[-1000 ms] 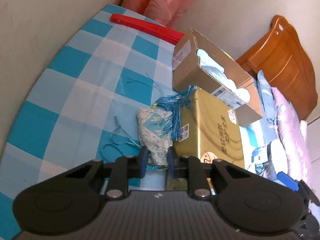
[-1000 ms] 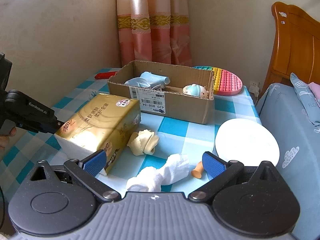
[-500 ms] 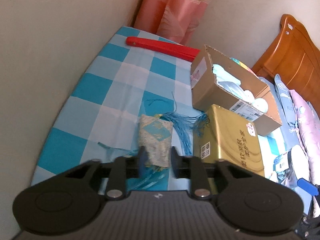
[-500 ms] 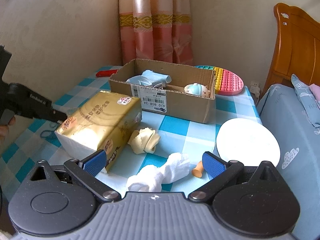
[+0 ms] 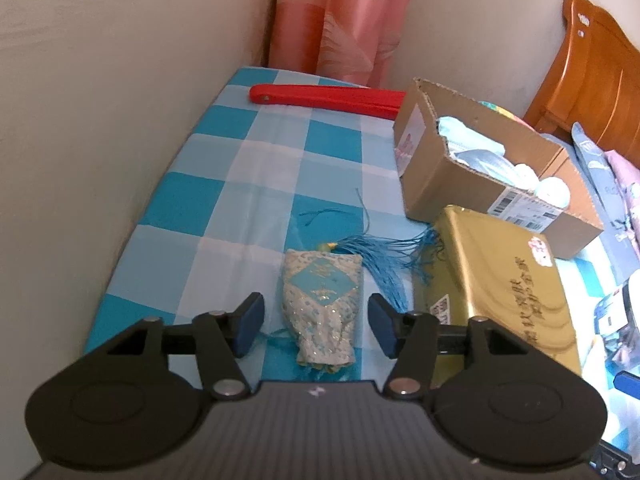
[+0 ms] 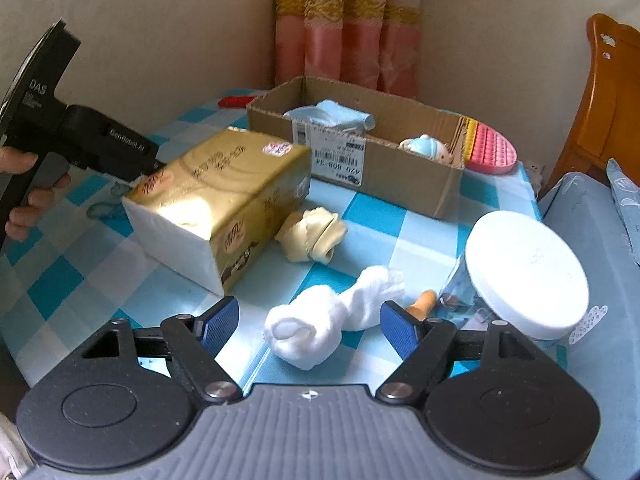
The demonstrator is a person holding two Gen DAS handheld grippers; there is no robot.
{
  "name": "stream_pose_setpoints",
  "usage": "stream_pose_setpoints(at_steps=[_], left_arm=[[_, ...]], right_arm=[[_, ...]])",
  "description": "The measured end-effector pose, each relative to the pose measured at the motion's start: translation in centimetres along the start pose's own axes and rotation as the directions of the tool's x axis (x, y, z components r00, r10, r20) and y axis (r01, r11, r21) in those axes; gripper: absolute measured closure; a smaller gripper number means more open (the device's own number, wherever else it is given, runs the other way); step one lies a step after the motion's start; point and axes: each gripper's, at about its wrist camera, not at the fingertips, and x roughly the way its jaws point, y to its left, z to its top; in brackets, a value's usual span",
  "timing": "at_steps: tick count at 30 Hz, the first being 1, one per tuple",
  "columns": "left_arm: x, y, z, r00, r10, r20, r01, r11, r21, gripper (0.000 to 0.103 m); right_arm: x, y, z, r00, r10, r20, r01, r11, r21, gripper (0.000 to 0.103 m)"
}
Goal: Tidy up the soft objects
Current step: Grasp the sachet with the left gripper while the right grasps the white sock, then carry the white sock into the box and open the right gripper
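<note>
A pale embroidered sachet (image 5: 320, 300) with a blue tassel lies flat on the checked tablecloth, between the pads of my left gripper (image 5: 316, 326). The jaws are opening and neither pad touches it. In the right wrist view a rolled white sock (image 6: 320, 320) lies between the blue pads of my right gripper (image 6: 310, 325). Those jaws are closing, with gaps still on both sides. A rolled yellow sock (image 6: 312, 236) rests by the gold tissue pack (image 6: 224, 200). The cardboard box (image 6: 400, 168) behind holds light blue cloth and a small plush toy.
The wall runs close along the table's left side. A red folded fan (image 5: 328, 98) lies at the far end. A white-lidded jar (image 6: 524, 272) and a small orange piece (image 6: 420, 304) stand right of the white sock. A pop-it toy (image 6: 490, 148) and a wooden headboard (image 6: 612, 100) lie beyond.
My left gripper has let go of the sachet, and its jaws have spread wide. The right gripper's pads have come inward on either side of the white sock.
</note>
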Motion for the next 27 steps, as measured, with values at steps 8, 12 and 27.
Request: stream_pose_setpoints(at_steps=[8, 12, 27], left_arm=[[0.7, -0.9, -0.2, 0.998, 0.057, 0.028, -0.059, 0.996, 0.061, 0.048], [0.6, -1.0, -0.2, 0.997, 0.07, 0.035, -0.072, 0.994, 0.079, 0.059], [-3.4, -0.8, -0.6, 0.998, 0.002, 0.067, -0.006, 0.997, 0.071, 0.072]], right_arm=[[1.6, 0.2, 0.0, 0.999, 0.018, -0.028, -0.018, 1.0, -0.001, 0.023], [2.1, 0.2, 0.1, 0.999, 0.014, -0.037, -0.014, 1.0, -0.008, 0.034], [0.1, 0.5, 0.4, 1.0, -0.009, -0.006, 0.009, 1.0, -0.017, 0.054]])
